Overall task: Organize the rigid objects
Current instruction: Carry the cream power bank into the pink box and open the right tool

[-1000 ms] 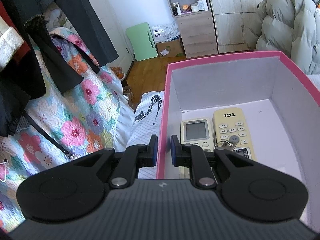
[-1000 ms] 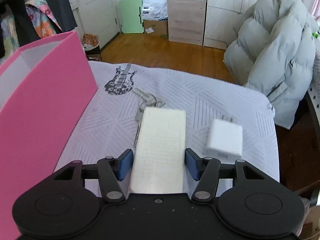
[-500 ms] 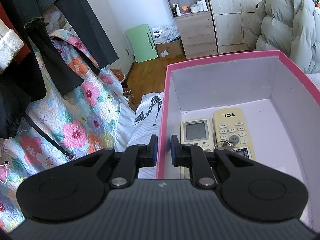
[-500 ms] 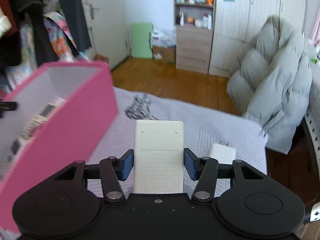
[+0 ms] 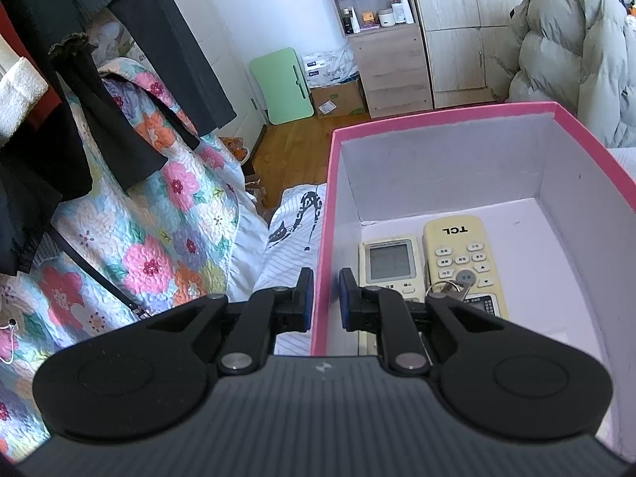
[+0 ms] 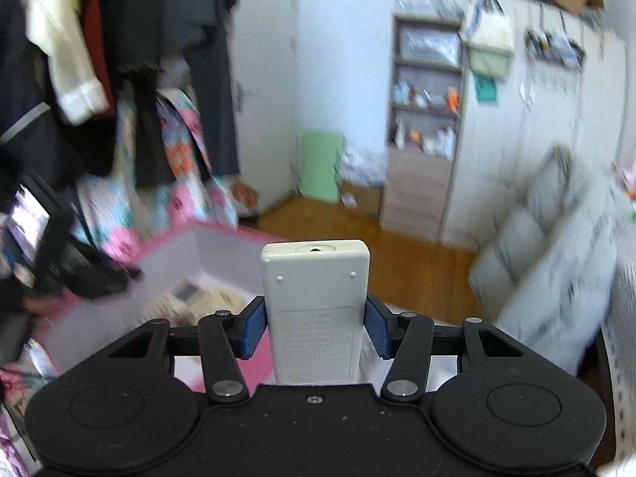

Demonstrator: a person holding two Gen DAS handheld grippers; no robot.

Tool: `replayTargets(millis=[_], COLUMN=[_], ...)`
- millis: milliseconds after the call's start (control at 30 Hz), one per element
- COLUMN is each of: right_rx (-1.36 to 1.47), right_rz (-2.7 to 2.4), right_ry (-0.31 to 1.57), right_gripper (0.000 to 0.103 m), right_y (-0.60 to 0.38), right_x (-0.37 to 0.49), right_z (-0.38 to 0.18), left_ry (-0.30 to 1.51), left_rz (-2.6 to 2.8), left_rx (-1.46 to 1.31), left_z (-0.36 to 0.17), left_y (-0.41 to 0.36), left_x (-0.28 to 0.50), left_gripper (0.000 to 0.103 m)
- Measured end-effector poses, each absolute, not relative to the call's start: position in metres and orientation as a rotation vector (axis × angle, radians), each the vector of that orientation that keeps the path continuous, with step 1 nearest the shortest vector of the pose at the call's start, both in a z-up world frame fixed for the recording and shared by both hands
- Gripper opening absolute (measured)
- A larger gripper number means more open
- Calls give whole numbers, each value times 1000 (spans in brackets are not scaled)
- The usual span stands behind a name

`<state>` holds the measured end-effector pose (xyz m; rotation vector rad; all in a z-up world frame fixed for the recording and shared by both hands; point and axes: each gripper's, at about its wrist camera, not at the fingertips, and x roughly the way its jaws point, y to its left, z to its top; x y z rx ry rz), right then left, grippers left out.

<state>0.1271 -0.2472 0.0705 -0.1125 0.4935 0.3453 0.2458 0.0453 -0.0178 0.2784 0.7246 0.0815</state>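
Pink box (image 5: 324, 238) wall clamped by left tool (image 5: 325, 302) | right tool (image 6: 315, 328) grips white remote (image 6: 316, 306)

I can read one brand only: "TCL", printed in dark letters at the head of the cream remote (image 5: 463, 262) lying in the pink box (image 5: 437, 115); from my left wrist view it stands upside down. The grey remote (image 5: 391, 266) beside it carries a line of small print above its screen, too fine for me to make out. On my right wrist view, the white remote (image 6: 316, 310) shows its back with a framed block of printed text, but it is too small and faint to read.
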Motion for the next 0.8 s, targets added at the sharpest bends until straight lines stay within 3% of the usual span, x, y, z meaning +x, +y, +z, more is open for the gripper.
replayTargets(millis=[233,567,800], right_rx=[-50,-202,-301], right_rz=[571,534,498], right_ry=[415,465,583], right_gripper=[58,58,58], right_y=[-206,-135,-134], right_x=[156,243,235], right_z=[94,22,-7], left_ry=[720,725,717], left_rz=[81,78,78], left_rx=[270,260,262], left_z=[-17,-17,-18], left_y=[47,49,49], left_x=[245,244,245], left_gripper=[14,14,14])
